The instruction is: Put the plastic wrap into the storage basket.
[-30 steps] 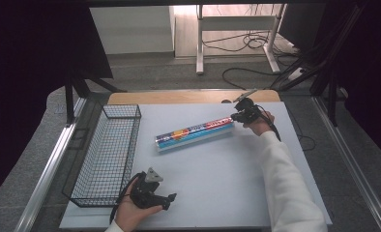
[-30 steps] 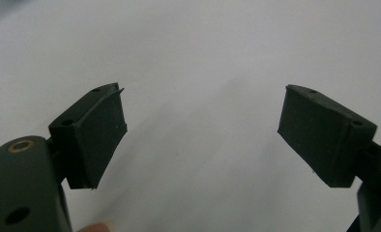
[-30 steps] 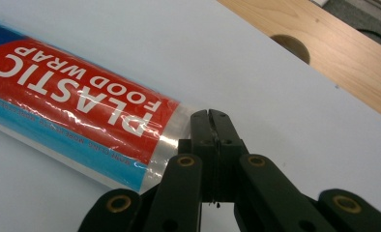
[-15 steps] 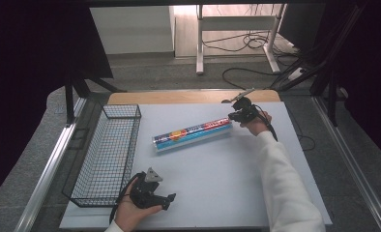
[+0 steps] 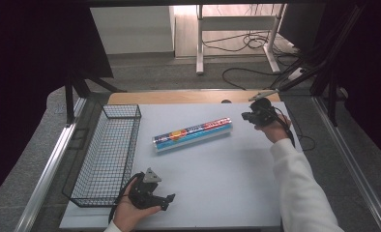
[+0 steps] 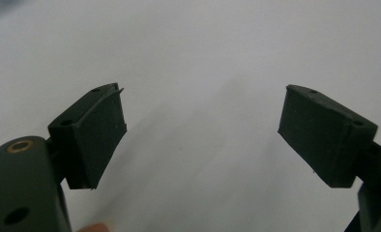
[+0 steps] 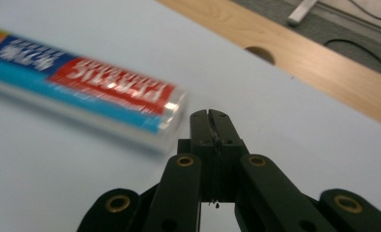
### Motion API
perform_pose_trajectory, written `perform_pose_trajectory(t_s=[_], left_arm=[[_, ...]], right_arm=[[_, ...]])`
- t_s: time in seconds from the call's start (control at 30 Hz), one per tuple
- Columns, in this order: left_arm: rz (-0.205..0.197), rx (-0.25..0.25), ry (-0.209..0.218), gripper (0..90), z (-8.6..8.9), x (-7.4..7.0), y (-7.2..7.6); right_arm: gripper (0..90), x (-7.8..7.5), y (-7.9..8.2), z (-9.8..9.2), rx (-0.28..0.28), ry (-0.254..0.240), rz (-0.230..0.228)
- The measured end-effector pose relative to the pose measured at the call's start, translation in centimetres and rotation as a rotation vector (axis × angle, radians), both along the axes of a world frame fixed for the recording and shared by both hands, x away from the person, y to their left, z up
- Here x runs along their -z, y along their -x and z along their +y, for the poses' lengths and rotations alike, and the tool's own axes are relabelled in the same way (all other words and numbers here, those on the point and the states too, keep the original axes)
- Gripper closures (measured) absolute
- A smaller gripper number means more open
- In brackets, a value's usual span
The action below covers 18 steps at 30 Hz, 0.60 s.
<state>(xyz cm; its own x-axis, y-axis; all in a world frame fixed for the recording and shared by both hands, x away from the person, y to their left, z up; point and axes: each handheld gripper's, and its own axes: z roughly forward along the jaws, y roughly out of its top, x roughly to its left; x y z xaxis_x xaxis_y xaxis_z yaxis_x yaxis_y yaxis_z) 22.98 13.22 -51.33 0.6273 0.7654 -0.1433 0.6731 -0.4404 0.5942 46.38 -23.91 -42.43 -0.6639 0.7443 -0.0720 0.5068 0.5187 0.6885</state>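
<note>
- The long clear-wrapped roll with a blue, red and white label lies near the worktop's far edge; its writing is too blurred to read.
- The right tongs are pressed together, empty, just beside the roll's end.
- The left tongs stand apart, empty, at the near edge.

– Colours on the roll?
– Clear wrap, blue and turquoise bands, a red panel with white lettering, a yellow-orange patch toward the basket.
– And that basket?
– Black wire in a fine square grid.
– Around the roll?
– Pale blue-grey table, light wood strip along its far edge; black left gripper, black right gripper, brass-coloured rivets, white sleeve.
</note>
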Motion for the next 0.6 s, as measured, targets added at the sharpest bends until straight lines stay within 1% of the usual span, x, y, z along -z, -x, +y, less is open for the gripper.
perform_pose_trajectory(t_s=[0.07, 0.17, 0.23, 0.3, 0.33, 0.37, 0.43, 0.5, 0.57, 0.6], left_arm=[[-0.004, -0.002, 0.0, 16.5, 0.0, 0.0, 0.1], [-0.008, -0.005, 0.0, 16.5, -0.1, -0.1, 0.2], [-0.01, -0.006, -0.001, 16.5, -0.1, -0.1, 0.2], [-0.01, -0.009, -0.001, 16.4, 0.0, -0.1, 0.1], [-0.011, -0.011, -0.001, 16.5, 0.0, -0.1, 0.1], [-0.011, -0.011, 0.0, 16.5, 0.0, -0.1, 0.1], [-0.017, -0.007, 0.004, 16.2, 0.0, -0.1, 0.1], [-0.026, 0.0, 0.006, 15.8, 0.0, -0.1, 0.2], [-0.033, 0.007, 0.003, 15.5, 0.0, -0.1, 0.2], [-0.033, 0.005, 0.005, 15.3, -0.1, -0.1, 0.2]], right_arm=[[89.3, -0.3, 1.8, -0.3, -0.022, 0.009, -0.002], [88.5, -0.6, 4.5, -0.7, -0.043, -0.02, 0.013], [83.7, -0.5, 6.2, -1.0, -0.044, -0.028, 0.025], [72.9, -0.3, 7.7, -1.1, -0.036, -0.032, 0.029], [63.3, -0.1, 8.5, -1.1, -0.029, -0.029, 0.022], [54.0, 0.0, 9.5, -1.2, -0.011, -0.035, 0.012], [40.1, 0.4, 10.9, -1.2, 0.02, -0.059, 0.013], [32.1, 0.9, 12.5, -1.2, 0.013, -0.072, 0.017], [28.0, 1.7, 14.3, -1.3, 0.002, -0.08, 0.009], [26.6, 2.1, 15.1, -1.3, -0.004, -0.093, 0.008]])
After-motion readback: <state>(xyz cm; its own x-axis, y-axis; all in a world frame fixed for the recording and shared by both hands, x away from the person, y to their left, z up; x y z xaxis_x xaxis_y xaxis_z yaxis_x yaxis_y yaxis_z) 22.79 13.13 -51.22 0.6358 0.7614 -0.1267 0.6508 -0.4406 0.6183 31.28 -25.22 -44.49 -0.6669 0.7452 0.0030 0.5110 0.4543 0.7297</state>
